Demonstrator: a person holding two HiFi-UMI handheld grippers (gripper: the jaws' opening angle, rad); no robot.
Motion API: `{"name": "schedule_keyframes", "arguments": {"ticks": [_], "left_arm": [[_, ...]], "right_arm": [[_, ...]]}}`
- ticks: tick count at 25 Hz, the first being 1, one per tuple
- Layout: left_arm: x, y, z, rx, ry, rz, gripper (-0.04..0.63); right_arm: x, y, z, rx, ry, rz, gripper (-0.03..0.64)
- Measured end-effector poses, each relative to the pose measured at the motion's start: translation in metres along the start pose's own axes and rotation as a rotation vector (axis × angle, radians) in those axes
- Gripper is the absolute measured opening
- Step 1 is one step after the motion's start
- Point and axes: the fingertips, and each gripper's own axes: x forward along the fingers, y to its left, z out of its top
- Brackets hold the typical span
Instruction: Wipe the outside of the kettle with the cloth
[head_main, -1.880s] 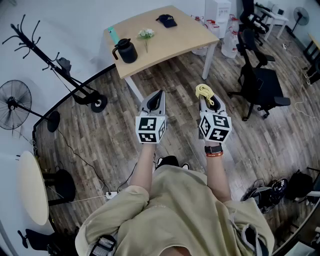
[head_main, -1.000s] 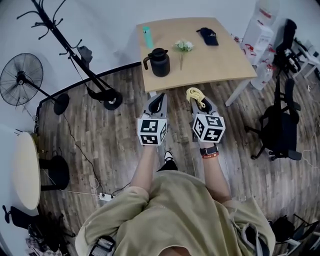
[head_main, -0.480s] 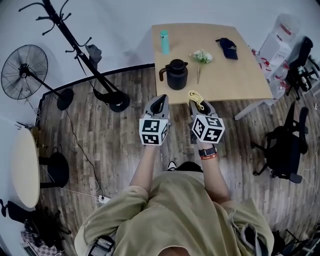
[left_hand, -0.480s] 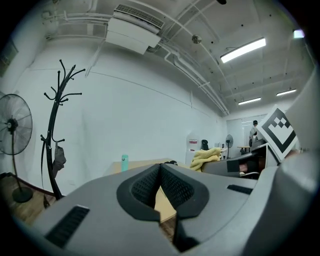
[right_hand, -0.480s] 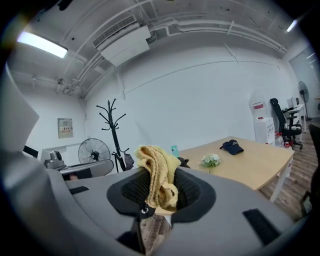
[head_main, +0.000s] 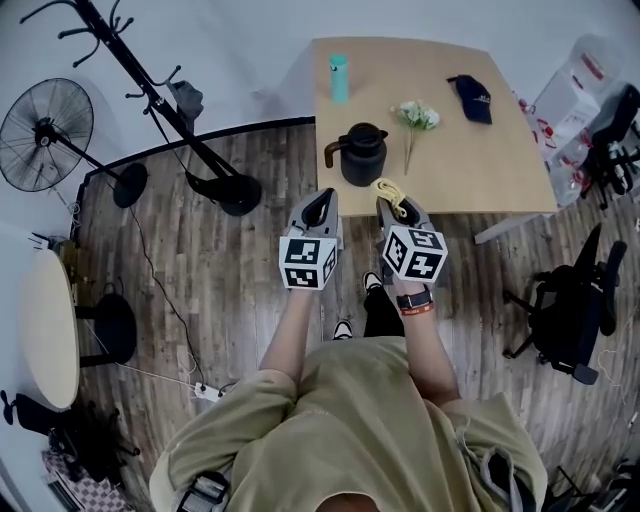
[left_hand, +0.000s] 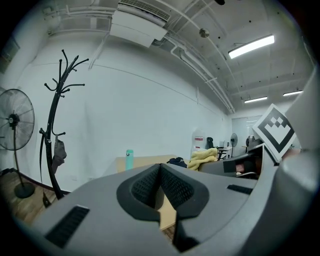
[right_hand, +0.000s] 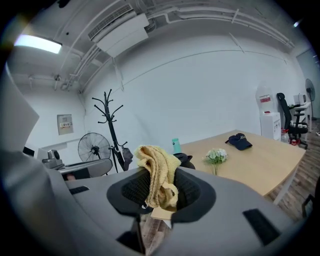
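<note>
A black kettle (head_main: 362, 155) stands near the front left of a light wooden table (head_main: 500, 170). My right gripper (head_main: 393, 203) is shut on a yellow cloth (head_main: 390, 192), which bunches up out of its jaws just short of the kettle, at the table's near edge. In the right gripper view the cloth (right_hand: 157, 172) hangs between the pads and hides most of the kettle (right_hand: 188, 160) behind it. My left gripper (head_main: 320, 200) is held beside the right one, shut and with nothing in it; its pads (left_hand: 150, 187) meet, and the cloth (left_hand: 204, 157) shows at the right.
On the table are a teal bottle (head_main: 339, 77), a small bunch of white flowers (head_main: 416, 118) and a dark cap (head_main: 472, 97). A black coat stand (head_main: 150, 90) and a floor fan (head_main: 45, 120) stand to the left. An office chair (head_main: 570, 320) stands on the right.
The person has walked up to the table; it has come from far left to straight ahead and close. Both grippers keep their pose, the cloth still in the right one.
</note>
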Motion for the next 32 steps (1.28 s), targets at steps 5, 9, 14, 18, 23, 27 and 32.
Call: {"name": "schedule_keyframes", "arguments": {"ticks": [5,9,14,18,23,27,32], "left_arm": [[0.031,0.016,-0.003,-0.008,0.017,0.023,0.021],[0.047,0.028,-0.004,-0.010,0.027,0.046,0.021],[0.058,0.043,-0.008,-0.015,0.041,0.077,0.021],[0.062,0.055,-0.013,-0.016,0.051,0.103,0.021],[0.070,0.064,-0.015,-0.021,0.054,0.134,0.021],[0.077,0.071,-0.016,-0.024,0.061,0.150,0.021],[0.083,0.081,-0.019,-0.035,0.071,0.170,0.021]], "right_arm": [[0.041,-0.012,0.000,-0.011,0.057,0.026,0.132],[0.071,-0.016,-0.004,-0.016,0.095,0.044,0.132],[0.107,-0.015,-0.020,-0.009,0.172,0.077,0.133],[0.130,-0.010,-0.032,-0.024,0.212,0.091,0.133],[0.159,-0.012,-0.045,-0.012,0.263,0.079,0.135],[0.182,-0.012,-0.050,-0.020,0.285,0.076,0.135],[0.208,-0.013,-0.055,-0.012,0.305,0.060,0.135]]}}
